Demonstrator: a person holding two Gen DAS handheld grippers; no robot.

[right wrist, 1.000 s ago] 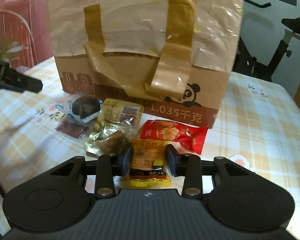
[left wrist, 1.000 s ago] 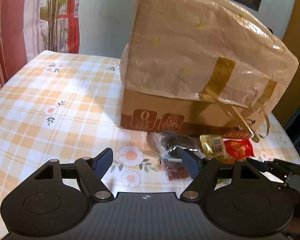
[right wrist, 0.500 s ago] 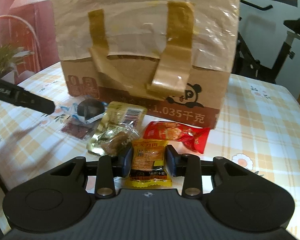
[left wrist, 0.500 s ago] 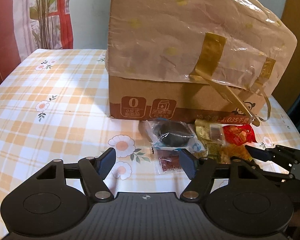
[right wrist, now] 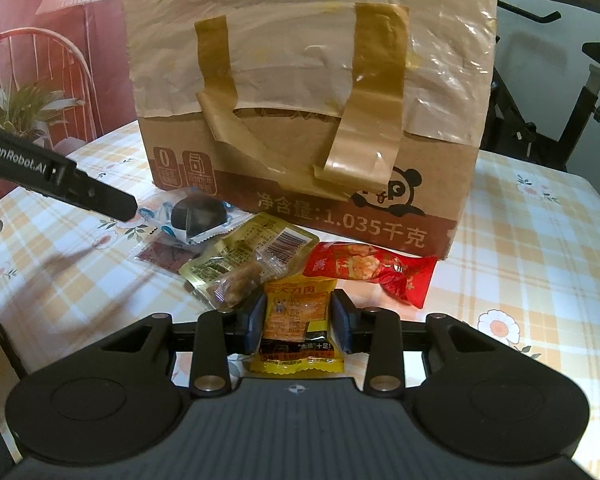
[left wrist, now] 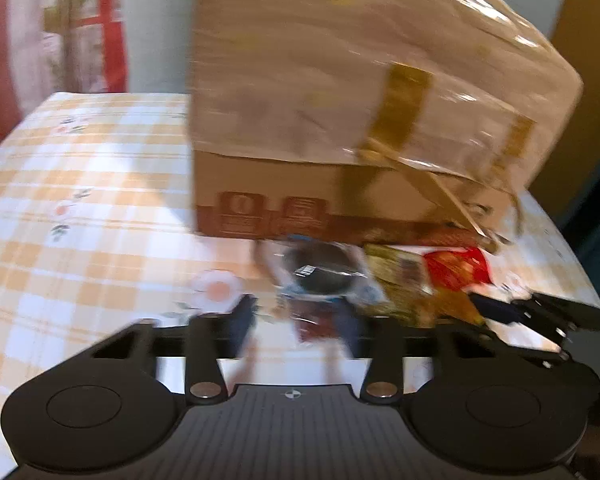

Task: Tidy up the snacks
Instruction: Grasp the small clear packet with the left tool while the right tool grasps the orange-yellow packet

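My right gripper [right wrist: 298, 320] is shut on a yellow snack packet [right wrist: 296, 312] low over the table. Beyond it lie a red packet [right wrist: 364, 268], a gold packet [right wrist: 252, 256], a black round snack in clear wrap [right wrist: 198, 216] and a small dark red packet [right wrist: 164, 254], all in front of a taped cardboard box [right wrist: 300, 120]. The left wrist view is blurred. There my left gripper [left wrist: 296, 316] is closing around the dark red packet [left wrist: 312, 322], just short of the black snack [left wrist: 320, 276]. Bare cloth still shows beside its left finger [left wrist: 244, 320].
The orange checked tablecloth [right wrist: 540, 260] runs wide to both sides of the box. An exercise bike [right wrist: 572, 80] stands behind on the right, a red chair [right wrist: 40, 52] and a plant [right wrist: 20, 108] on the left. The left gripper's arm [right wrist: 80, 188] reaches in from the left.
My left gripper has moved in toward the black snack and dark red packet, and its jaws have narrowed a lot. The right gripper stays still, holding the yellow packet.
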